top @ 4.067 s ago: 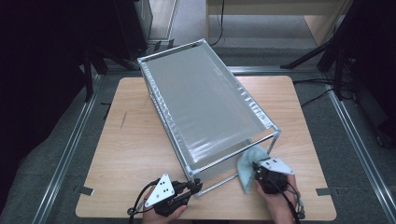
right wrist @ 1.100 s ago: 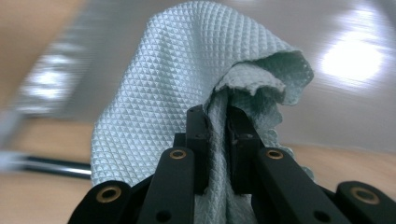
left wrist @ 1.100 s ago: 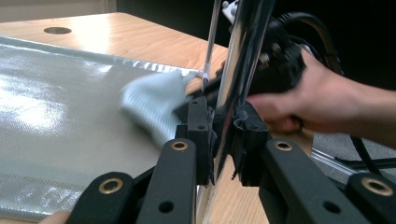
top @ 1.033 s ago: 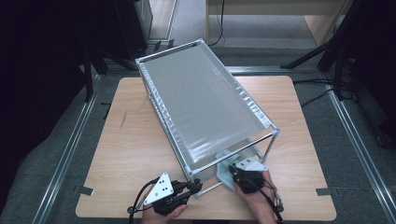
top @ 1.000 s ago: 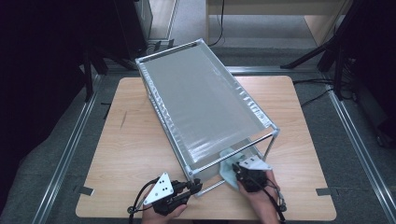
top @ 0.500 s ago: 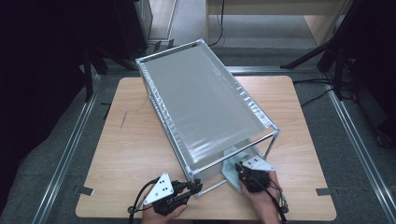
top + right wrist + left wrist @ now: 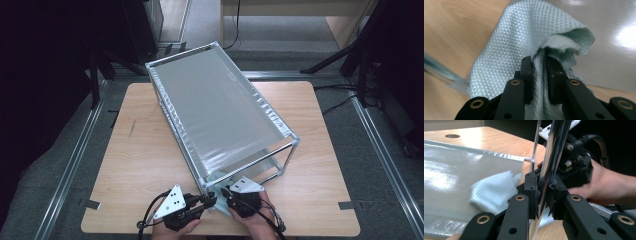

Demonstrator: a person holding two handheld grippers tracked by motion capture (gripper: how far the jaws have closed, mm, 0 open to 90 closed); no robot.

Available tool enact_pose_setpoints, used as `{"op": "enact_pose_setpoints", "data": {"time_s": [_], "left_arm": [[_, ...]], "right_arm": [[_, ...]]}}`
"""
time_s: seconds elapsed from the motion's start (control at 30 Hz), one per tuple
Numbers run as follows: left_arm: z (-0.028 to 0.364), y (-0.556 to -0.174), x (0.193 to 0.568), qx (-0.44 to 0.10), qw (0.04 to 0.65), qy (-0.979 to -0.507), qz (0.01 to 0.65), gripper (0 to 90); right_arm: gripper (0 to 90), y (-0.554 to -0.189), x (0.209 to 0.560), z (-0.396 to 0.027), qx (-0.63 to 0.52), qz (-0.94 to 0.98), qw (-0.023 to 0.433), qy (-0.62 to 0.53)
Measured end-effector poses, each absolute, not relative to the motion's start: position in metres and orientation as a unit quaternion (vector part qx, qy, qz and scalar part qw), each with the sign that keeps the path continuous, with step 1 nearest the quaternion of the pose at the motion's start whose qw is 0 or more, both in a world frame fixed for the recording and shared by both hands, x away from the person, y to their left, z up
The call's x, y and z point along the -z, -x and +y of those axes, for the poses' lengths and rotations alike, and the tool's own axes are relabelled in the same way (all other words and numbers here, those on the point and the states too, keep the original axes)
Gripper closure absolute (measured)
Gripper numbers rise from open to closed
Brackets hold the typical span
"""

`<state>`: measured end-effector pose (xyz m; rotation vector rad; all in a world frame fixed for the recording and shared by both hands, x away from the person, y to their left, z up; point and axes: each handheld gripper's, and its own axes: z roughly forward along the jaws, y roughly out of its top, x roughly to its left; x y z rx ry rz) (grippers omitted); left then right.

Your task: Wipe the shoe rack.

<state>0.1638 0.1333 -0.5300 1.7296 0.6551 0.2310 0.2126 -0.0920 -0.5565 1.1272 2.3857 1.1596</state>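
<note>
Bunching up between the right claw's [image 7: 539,72] jaws, the pale-blue cloth [image 7: 524,37] is pinched; the left claw [image 7: 543,195] clamps the rack's chrome post [image 7: 554,147] beside it.

A wooden table [image 7: 145,150] is sitting on a grey floor [image 7: 65,165]. A shiny metal rack [image 7: 220,110] is standing on the table, turned slantwise. A light blue cloth [image 7: 495,192] is lying by the rack's near corner, close to the table's front edge. The rest of the tabletop is showing bare wood.
</note>
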Motion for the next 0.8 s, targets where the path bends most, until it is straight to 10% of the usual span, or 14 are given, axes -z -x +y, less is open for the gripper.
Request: {"op": "enact_pose_setpoints", "data": {"time_s": [0.23, 0.8], "left_arm": [[0.133, -0.163, 0.530, -0.101, 0.596, -0.745, 0.282, 79.6], [0.131, -0.164, 0.530, -0.101, 0.595, -0.747, 0.280, 79.8]], "right_arm": [[64.9, -0.231, 0.552, -0.133, -0.363, 0.795, 0.177, -0.452], [82.0, -0.222, 0.519, -0.211, -0.358, 0.729, 0.258, -0.523]]}}
